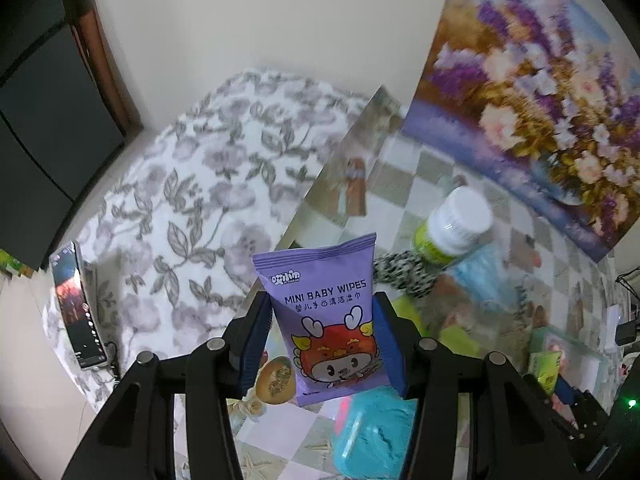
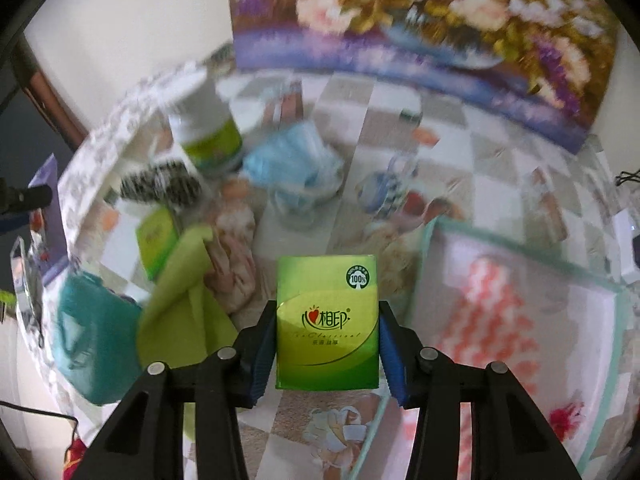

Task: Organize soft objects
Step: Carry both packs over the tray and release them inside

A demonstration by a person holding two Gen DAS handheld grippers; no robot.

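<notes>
My left gripper (image 1: 322, 312) is shut on a purple pack of mini baby wipes (image 1: 328, 320), held upright above the table. My right gripper (image 2: 328, 320) is shut on a green tissue pack (image 2: 327, 322), held above the table beside a mesh-sided box (image 2: 520, 320). On the table lie a teal cloth (image 2: 92, 340), a lime-green cloth (image 2: 184, 300), a second green tissue pack (image 2: 156, 240), blue face masks (image 2: 296, 164) and a black-and-white fabric item (image 2: 160, 182).
A white bottle with a green label (image 2: 208, 128) stands at the table's back left; it also shows in the left wrist view (image 1: 452, 224). A flower painting (image 2: 420, 20) leans against the wall. A phone (image 1: 76, 308) lies on the floral bed (image 1: 192, 184) to the left.
</notes>
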